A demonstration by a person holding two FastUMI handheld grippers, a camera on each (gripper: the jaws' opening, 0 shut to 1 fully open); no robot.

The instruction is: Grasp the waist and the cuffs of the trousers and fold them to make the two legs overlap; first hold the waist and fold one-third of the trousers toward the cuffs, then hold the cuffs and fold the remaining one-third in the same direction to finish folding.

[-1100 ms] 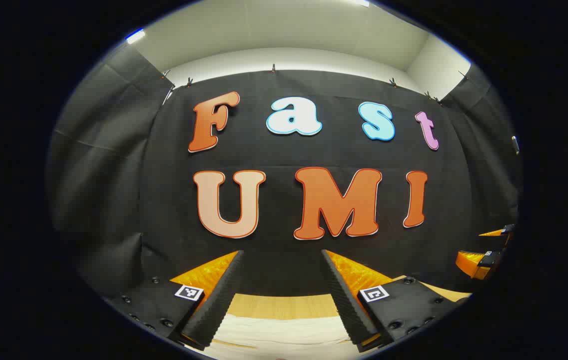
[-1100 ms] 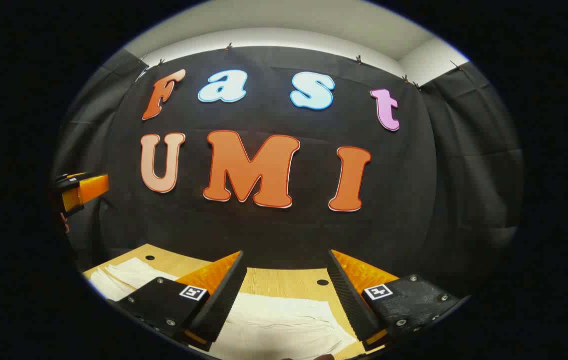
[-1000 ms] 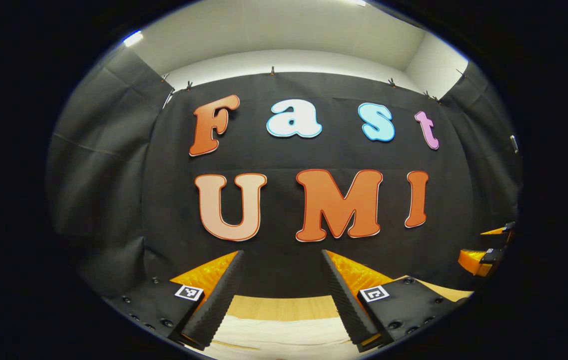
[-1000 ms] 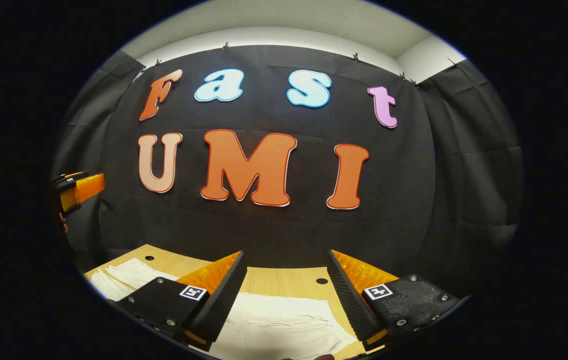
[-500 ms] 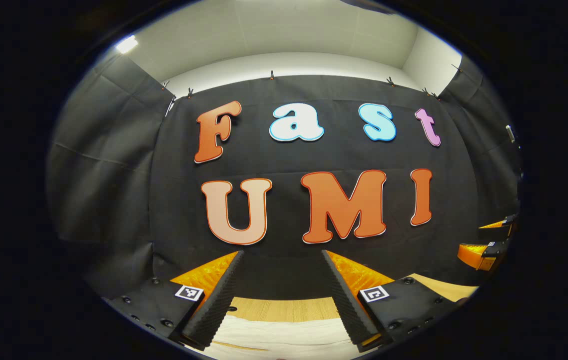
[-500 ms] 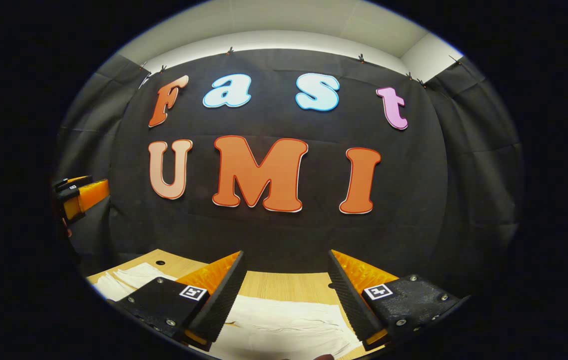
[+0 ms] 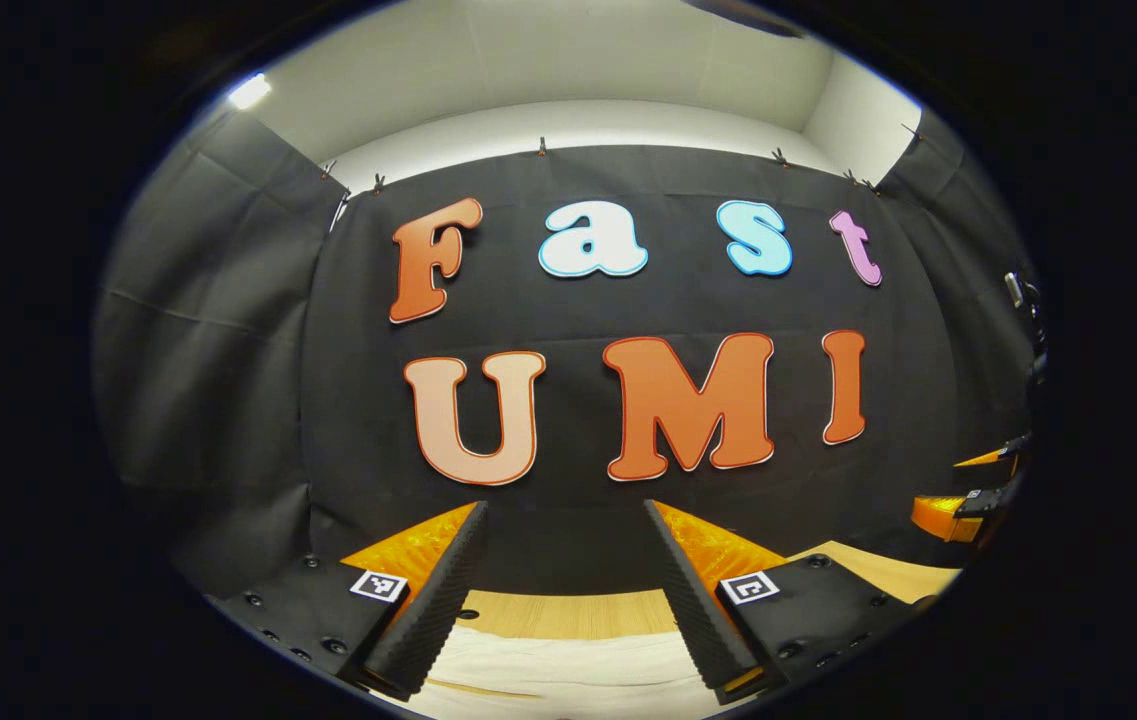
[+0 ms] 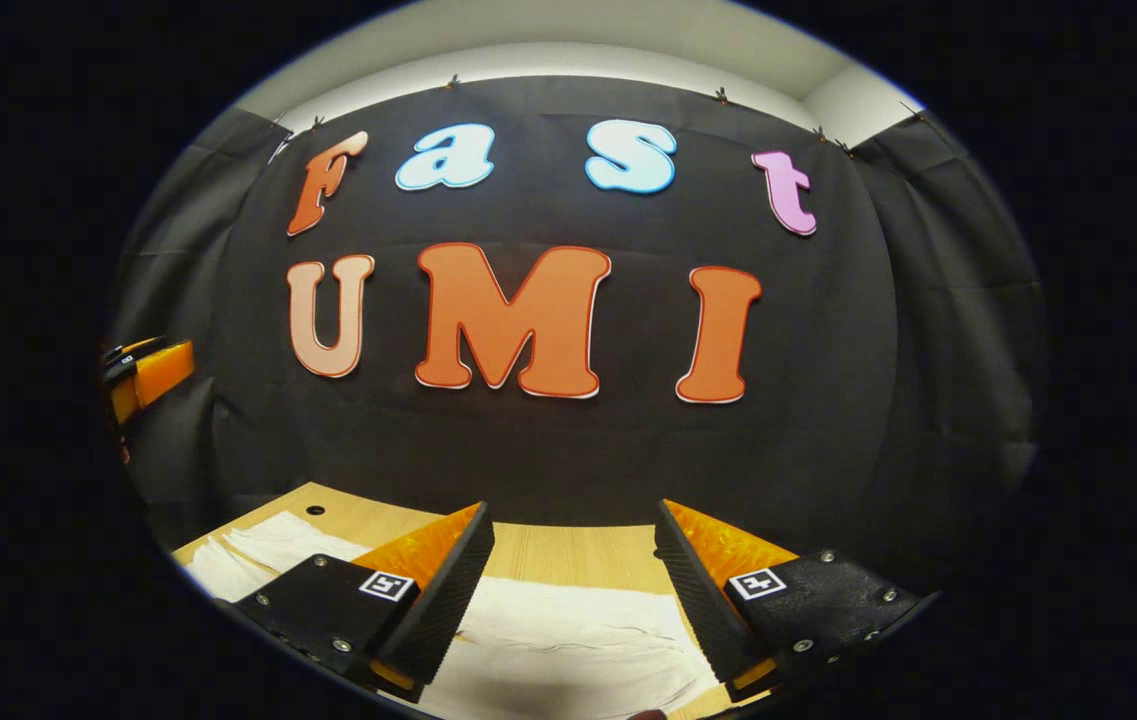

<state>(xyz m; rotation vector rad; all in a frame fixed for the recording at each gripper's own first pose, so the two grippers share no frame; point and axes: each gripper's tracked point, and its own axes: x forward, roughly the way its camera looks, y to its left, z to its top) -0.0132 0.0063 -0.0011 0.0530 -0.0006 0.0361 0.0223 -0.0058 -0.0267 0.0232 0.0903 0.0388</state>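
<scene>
Your left gripper [image 7: 565, 590] and right gripper [image 8: 573, 590] both hang spread wide, holding nothing, above the trousers [image 8: 568, 645]; the pale cloth lies flat on the table [image 8: 568, 550] just below them; lower both together, and pinch only fabric edges.

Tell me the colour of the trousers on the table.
White, or off-white; the trousers show best in the right gripper view.

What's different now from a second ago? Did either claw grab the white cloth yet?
Not yet. Both views shifted slightly, so the hands drifted a little. The right gripper tipped a bit toward the trousers. The left gripper stays open above them, as does the right, on the table. Nothing was grabbed or released.
</scene>
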